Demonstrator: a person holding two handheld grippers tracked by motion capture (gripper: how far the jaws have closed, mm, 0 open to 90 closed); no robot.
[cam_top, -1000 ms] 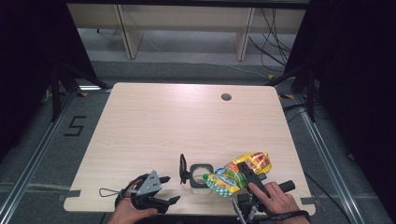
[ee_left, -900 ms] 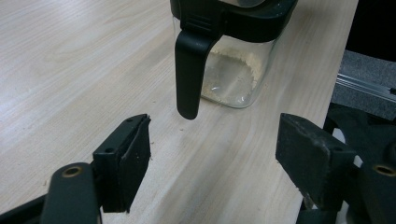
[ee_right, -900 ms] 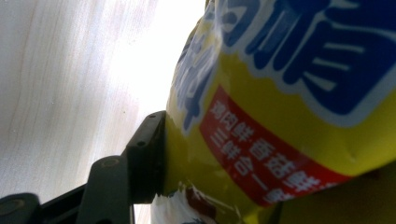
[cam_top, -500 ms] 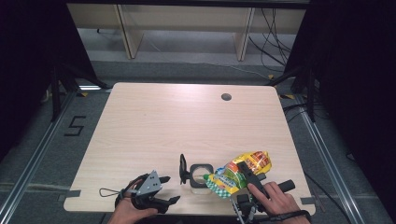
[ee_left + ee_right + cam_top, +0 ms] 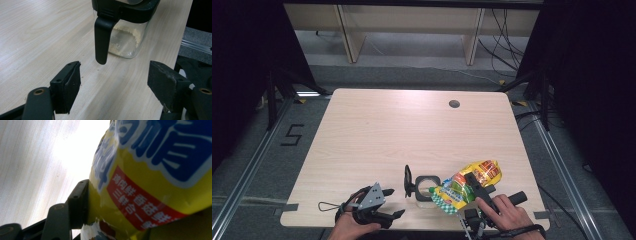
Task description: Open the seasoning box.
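A clear jar (image 5: 424, 187) with a black top and handle stands near the table's front edge, with a little pale grain (image 5: 126, 40) at its bottom. My right gripper (image 5: 469, 179) is shut on a yellow snack bag (image 5: 477, 172), which lies tilted with its lower end (image 5: 445, 197) by the jar's mouth. In the right gripper view the bag (image 5: 155, 170) is pressed against the left pad (image 5: 79, 202); the other jaw is hidden behind it. My left gripper (image 5: 388, 202) rests open left of the jar, and its jaws (image 5: 115, 80) point at the jar's handle (image 5: 102, 40) with nothing between them.
The light wooden table (image 5: 402, 135) has a round cable hole (image 5: 454, 104) at the back right. Its right edge (image 5: 175, 50) runs close past the jar in the left gripper view. Shelving legs and cables lie on the floor beyond the far edge.
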